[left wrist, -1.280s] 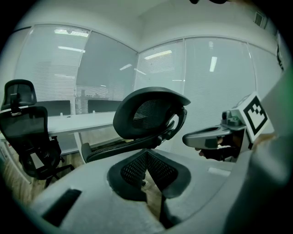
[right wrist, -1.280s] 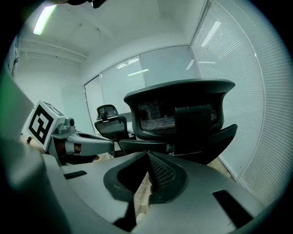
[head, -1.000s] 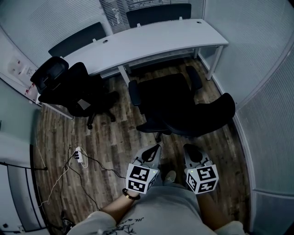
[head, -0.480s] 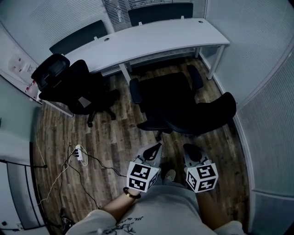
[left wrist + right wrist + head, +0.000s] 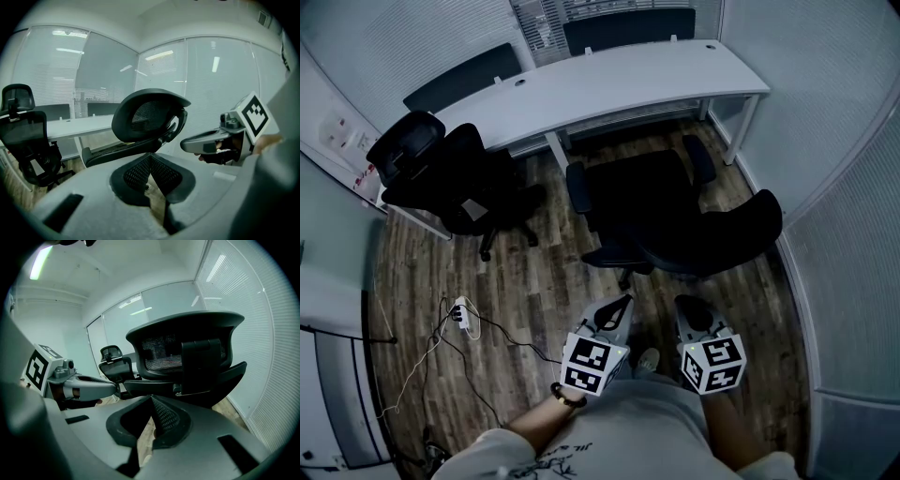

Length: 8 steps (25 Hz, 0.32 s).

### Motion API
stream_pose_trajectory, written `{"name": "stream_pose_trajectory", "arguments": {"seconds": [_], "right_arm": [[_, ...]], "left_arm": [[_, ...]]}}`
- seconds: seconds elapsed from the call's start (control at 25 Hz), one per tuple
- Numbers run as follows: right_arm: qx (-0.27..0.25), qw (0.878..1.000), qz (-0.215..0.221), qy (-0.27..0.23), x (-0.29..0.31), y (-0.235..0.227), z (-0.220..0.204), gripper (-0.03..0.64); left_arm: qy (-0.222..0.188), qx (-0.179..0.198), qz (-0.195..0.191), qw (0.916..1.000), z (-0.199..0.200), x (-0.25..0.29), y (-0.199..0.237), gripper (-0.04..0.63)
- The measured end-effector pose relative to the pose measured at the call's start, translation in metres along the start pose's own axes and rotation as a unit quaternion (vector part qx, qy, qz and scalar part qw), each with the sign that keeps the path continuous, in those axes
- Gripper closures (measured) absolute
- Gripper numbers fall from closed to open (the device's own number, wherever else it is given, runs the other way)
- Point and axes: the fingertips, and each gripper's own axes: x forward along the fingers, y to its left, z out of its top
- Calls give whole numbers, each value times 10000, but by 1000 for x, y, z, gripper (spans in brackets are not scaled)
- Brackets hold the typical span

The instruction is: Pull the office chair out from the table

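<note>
Office chair (image 5: 670, 220) stands on wood floor (image 5: 525, 281), clear of white table (image 5: 609, 80), seat toward the table, backrest nearest the person. Left gripper (image 5: 622, 302): jaws pressed together, nothing between them. Right gripper (image 5: 688, 306): jaws together too, empty. Both are held side by side, pointing at the backrest, near it but apart from it. Second chair (image 5: 450, 178) at left by table's end. Power strip (image 5: 461, 316) with cables on floor, left of grippers
</note>
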Motion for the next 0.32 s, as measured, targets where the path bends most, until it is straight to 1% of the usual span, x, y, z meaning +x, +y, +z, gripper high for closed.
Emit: {"name": "stream_pose_trajectory", "arguments": {"seconds": [0.32], "right_arm": [[-15,10000,19,23,0,1,-1,611]], "left_arm": [[25,13,1,10000,0,-1,1,584]]}}
